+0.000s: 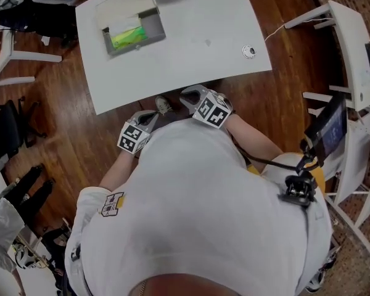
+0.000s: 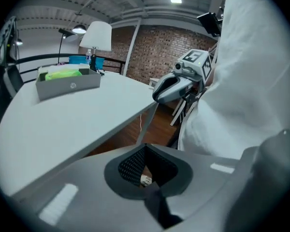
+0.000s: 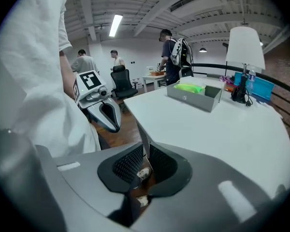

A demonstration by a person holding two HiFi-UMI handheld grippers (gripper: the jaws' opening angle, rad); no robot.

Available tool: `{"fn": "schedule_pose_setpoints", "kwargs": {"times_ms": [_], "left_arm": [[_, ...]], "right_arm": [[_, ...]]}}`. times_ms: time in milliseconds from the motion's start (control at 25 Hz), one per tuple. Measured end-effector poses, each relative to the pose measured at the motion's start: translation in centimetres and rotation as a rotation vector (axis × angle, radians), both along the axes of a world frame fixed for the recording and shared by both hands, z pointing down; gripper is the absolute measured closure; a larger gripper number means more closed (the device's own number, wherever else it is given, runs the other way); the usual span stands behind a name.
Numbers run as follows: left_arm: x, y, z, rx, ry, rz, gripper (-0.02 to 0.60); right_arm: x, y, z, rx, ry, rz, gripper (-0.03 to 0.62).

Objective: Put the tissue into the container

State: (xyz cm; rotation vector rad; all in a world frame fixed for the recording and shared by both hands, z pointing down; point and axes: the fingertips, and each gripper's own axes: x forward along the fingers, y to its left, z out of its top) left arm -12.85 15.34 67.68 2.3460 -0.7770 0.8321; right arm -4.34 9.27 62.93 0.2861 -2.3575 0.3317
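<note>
A grey open container (image 1: 155,27) stands at the far left of the white table (image 1: 197,36), with a green tissue pack (image 1: 128,37) inside it. The left gripper view shows the container (image 2: 70,86) and the green pack (image 2: 63,74) far off; so does the right gripper view, container (image 3: 193,99) and pack (image 3: 189,87). Both grippers hang close to the person's chest at the table's near edge. My left gripper (image 1: 162,105) (image 2: 144,146) is shut and holds nothing. My right gripper (image 1: 186,94) (image 3: 145,149) has its jaws almost together, with nothing between them.
A small round metal piece (image 1: 250,51) lies near the table's right edge. A white lamp (image 3: 245,47) stands at the far side. White racks (image 1: 351,48) and a screen (image 1: 330,128) crowd the right. Dark chairs (image 1: 6,128) stand at the left; people stand far back (image 3: 171,52).
</note>
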Motion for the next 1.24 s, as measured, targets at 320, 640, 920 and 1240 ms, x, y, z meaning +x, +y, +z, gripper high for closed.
{"fn": "schedule_pose_setpoints", "kwargs": {"times_ms": [320, 640, 920, 1240], "left_arm": [[3.0, 5.5, 0.6, -0.032, -0.06, -0.057, 0.581], [2.0, 6.6, 1.3, -0.06, -0.072, -0.06, 0.581], [1.8, 5.0, 0.8, -0.033, -0.055, 0.009, 0.581], [-1.2, 7.4, 0.6, -0.013, -0.039, 0.015, 0.581]], "right_arm": [[3.2, 5.4, 3.3, -0.101, -0.012, -0.046, 0.594], [2.1, 4.7, 2.4, -0.057, -0.004, -0.066, 0.594], [1.4, 2.7, 1.4, -0.015, 0.032, -0.059, 0.594], [-2.1, 5.3, 0.8, 0.015, 0.047, -0.065, 0.594]]}}
